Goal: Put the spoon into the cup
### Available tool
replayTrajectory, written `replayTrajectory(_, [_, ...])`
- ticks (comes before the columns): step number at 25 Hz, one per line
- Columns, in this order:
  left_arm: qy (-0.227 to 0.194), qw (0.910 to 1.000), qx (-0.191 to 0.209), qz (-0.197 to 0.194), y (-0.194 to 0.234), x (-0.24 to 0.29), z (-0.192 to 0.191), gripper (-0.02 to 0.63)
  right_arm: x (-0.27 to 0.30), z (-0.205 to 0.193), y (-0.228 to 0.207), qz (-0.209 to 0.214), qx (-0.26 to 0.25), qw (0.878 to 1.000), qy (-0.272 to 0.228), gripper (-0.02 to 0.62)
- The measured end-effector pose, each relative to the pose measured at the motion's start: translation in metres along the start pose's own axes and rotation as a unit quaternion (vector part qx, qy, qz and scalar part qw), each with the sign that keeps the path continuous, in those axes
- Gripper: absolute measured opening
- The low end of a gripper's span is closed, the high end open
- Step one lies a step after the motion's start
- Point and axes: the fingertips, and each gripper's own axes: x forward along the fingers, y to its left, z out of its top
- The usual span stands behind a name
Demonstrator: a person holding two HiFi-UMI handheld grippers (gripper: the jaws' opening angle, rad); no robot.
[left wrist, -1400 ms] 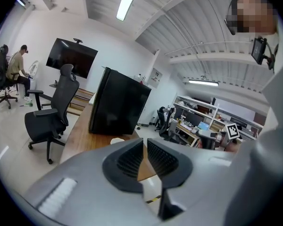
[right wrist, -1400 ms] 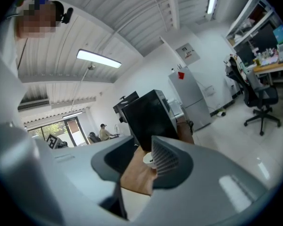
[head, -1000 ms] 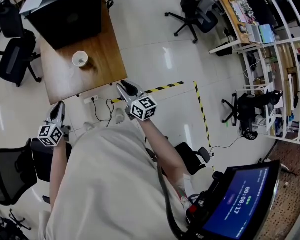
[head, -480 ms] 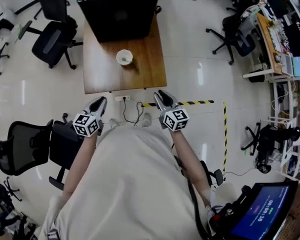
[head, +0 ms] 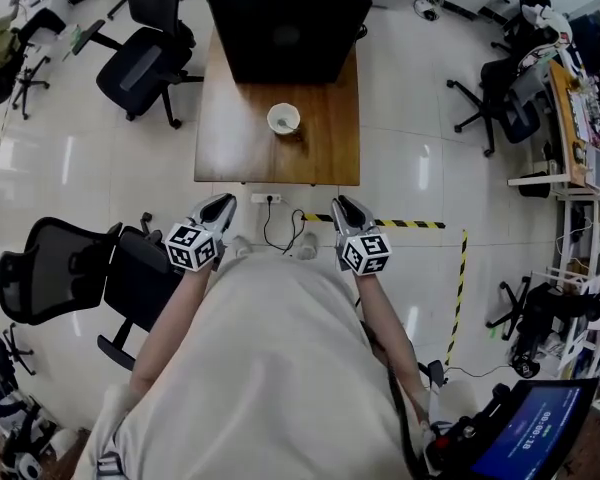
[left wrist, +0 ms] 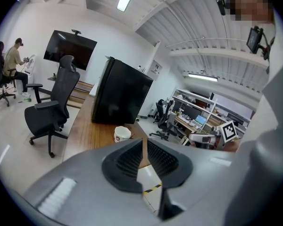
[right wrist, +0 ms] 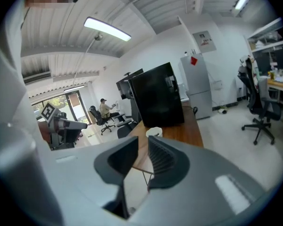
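Note:
A white cup stands in the middle of a wooden table, ahead of me. A small dark thing lies just right of the cup, too small to tell whether it is the spoon. Both grippers hover over the floor, short of the table's near edge. My left gripper points at the cup, its jaws closed to a thin slit with nothing in them. My right gripper also faces the cup. Its jaws are closing, with a narrow gap left and nothing between them.
A large black box fills the table's far end. Black office chairs stand at the left and beside me. A power strip and cables lie under the near edge, and yellow-black tape marks the floor. A person sits far off.
The view has swung so that the table is now straight ahead. The two grippers have come level with each other, side by side, facing the table's near edge.

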Motion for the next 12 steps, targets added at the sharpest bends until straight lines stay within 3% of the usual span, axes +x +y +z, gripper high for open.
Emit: replayTrajectory(12, [0.012, 0.9999, 0.008, -0.002, -0.0071, 0.0045, -0.0048, 0.029, -0.0004, -0.0033, -0.003, -0.009, -0.026, 1.0, 0.009, 0.036])
